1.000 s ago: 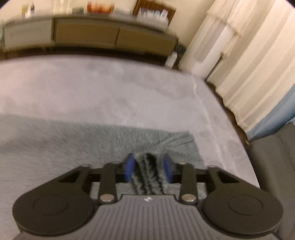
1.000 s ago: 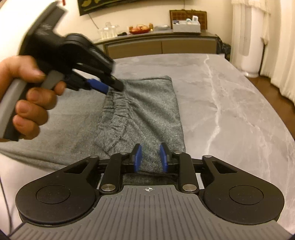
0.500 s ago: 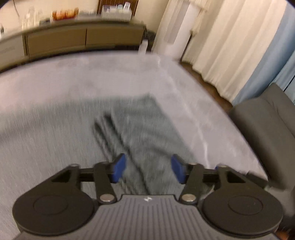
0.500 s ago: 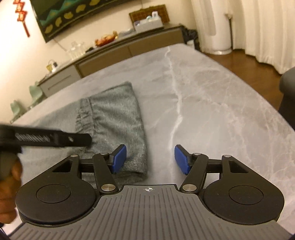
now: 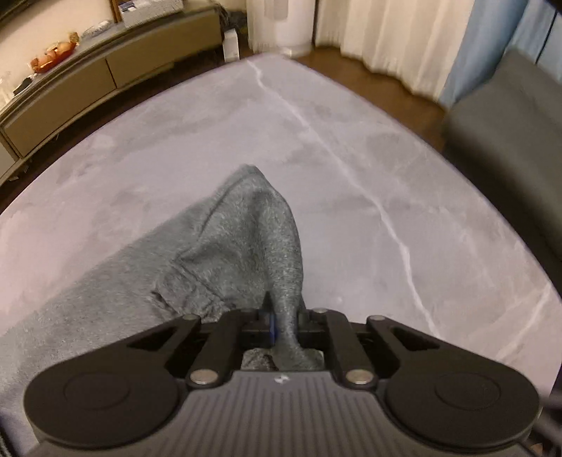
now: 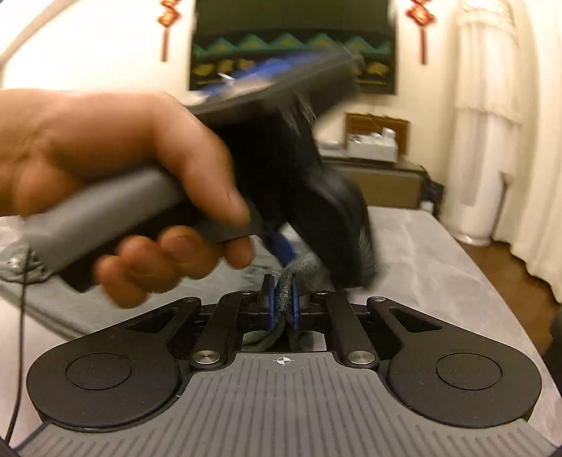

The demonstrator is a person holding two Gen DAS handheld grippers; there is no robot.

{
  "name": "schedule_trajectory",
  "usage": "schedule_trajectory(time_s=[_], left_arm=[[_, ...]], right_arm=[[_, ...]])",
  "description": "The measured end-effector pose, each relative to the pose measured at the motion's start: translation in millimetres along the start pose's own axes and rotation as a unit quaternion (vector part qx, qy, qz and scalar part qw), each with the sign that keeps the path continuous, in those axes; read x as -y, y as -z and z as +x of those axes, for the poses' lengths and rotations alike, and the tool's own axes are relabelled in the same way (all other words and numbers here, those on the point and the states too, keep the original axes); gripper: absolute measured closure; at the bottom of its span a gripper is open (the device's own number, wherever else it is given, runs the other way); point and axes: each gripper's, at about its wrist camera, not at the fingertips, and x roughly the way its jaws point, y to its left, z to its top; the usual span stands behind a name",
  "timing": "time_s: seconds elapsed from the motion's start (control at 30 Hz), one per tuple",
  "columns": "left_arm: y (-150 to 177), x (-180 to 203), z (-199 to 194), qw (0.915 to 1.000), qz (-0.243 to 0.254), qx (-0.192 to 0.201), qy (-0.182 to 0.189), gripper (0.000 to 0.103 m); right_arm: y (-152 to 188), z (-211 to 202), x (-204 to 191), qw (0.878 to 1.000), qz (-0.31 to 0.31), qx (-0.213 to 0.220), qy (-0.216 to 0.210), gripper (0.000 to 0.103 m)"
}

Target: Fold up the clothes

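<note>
A grey knit garment (image 5: 239, 239) lies on the grey marble table (image 5: 351, 140). One bunched edge of it rises in a peak into my left gripper (image 5: 284, 316), whose jaws are closing tight on the cloth. In the right wrist view my right gripper (image 6: 282, 306) is closing too, and its blue pads (image 6: 269, 306) pinch a rolled fold of the garment (image 6: 305, 267). Just beyond it a person's hand (image 6: 105, 151) holds the blurred left gripper (image 6: 281, 246), angled down onto the same bunch of cloth. The two grippers are very close together.
A low sideboard (image 5: 105, 70) with small items stands behind the table. A grey upholstered seat (image 5: 509, 123) is beyond the table's right edge, with curtains (image 5: 386, 35) and a white appliance (image 5: 281, 21) behind. A thin cable (image 6: 21, 316) hangs at the left.
Both grippers opened, let go of the cloth, then shut on it at a new spot. The left gripper swung in close in front of the right one. The garment's edge now lifts in a peak.
</note>
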Motion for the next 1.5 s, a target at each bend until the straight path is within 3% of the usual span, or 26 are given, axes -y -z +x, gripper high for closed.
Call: schedule_trajectory(time_s=[0.03, 0.07, 0.1, 0.13, 0.2, 0.33, 0.5, 0.6, 0.73, 0.83, 0.9, 0.93, 0.97, 1.03, 1.07, 1.3, 1.5], left_arm=[[3.8, -9.4, -7.8, 0.9998, -0.016, 0.012, 0.007, 0.095], [7.5, -19.0, -15.8, 0.9991, -0.032, 0.023, 0.016, 0.095], [11.1, -29.4, -24.8, 0.9979, -0.05, 0.032, 0.027, 0.095], [15.7, -39.6, -34.7, 0.9964, -0.064, 0.044, 0.035, 0.095], [24.8, -59.8, -50.2, 0.9926, -0.091, 0.064, 0.048, 0.095], [58.0, -112.3, -74.6, 0.982, -0.156, 0.089, 0.058, 0.095], [110.9, -183.4, -71.7, 0.9605, -0.249, 0.1, 0.075, 0.095], [129.5, -202.9, -65.6, 0.9552, -0.272, 0.094, 0.07, 0.095], [143.7, -216.1, -61.0, 0.9514, -0.285, 0.096, 0.065, 0.092], [145.7, -222.5, -58.6, 0.9493, -0.29, 0.102, 0.067, 0.08], [145.6, -227.1, -57.1, 0.9477, -0.293, 0.107, 0.069, 0.052], [145.9, -229.6, -56.3, 0.9463, -0.296, 0.109, 0.069, 0.047], [146.0, -231.6, -55.2, 0.9452, -0.299, 0.11, 0.072, 0.048], [146.2, -231.8, -52.1, 0.9449, -0.298, 0.103, 0.089, 0.083], [150.3, -231.4, -56.2, 0.9445, -0.297, 0.111, 0.087, 0.095], [190.6, -234.4, -85.7, 0.9344, -0.316, 0.148, 0.07, 0.097], [195.3, -233.4, -82.6, 0.9376, -0.318, 0.139, 0.024, 0.095]], right_arm=[[0.3, 3.7, -1.3, 1.0, -0.001, -0.003, 0.015, 0.072], [0.7, 7.5, -2.6, 0.999, -0.002, -0.006, 0.031, 0.037], [1.2, 12.0, -4.1, 0.999, -0.003, -0.012, 0.042, 0.023], [2.0, 16.9, -5.9, 0.999, -0.003, -0.02, 0.04, 0.015], [3.0, 27.6, -12.5, 0.999, -0.005, -0.047, 0.019, 0.026], [1.4, 34.7, -45.1, 0.996, -0.059, -0.062, -0.012, 0.094], [4.5, 37.7, -116.9, 0.982, -0.185, -0.046, -0.017, 0.094], [11.7, 47.9, -161.7, 0.964, -0.262, -0.047, -0.003, 0.094], [9.3, 57.3, -187.4, 0.953, -0.297, -0.056, -0.005, 0.094], [12.3, 60.4, -192.5, 0.949, -0.309, -0.066, -0.011, 0.094], [16.3, 62.0, -194.0, 0.946, -0.315, -0.07, -0.017, 0.095], [17.3, 63.1, -194.1, 0.945, -0.319, -0.071, -0.019, 0.095], [17.7, 63.4, -193.8, 0.944, -0.322, -0.071, -0.021, 0.095], [18.5, 63.6, -193.0, 0.942, -0.326, -0.072, -0.025, 0.095], [18.2, 63.0, -191.9, 0.942, -0.327, -0.071, -0.027, 0.095], [19.8, 53.0, -190.1, 0.94, -0.331, -0.048, -0.066, 0.095], [26.3, 53.5, -196.2, 0.934, -0.343, -0.052, -0.085, 0.095]])
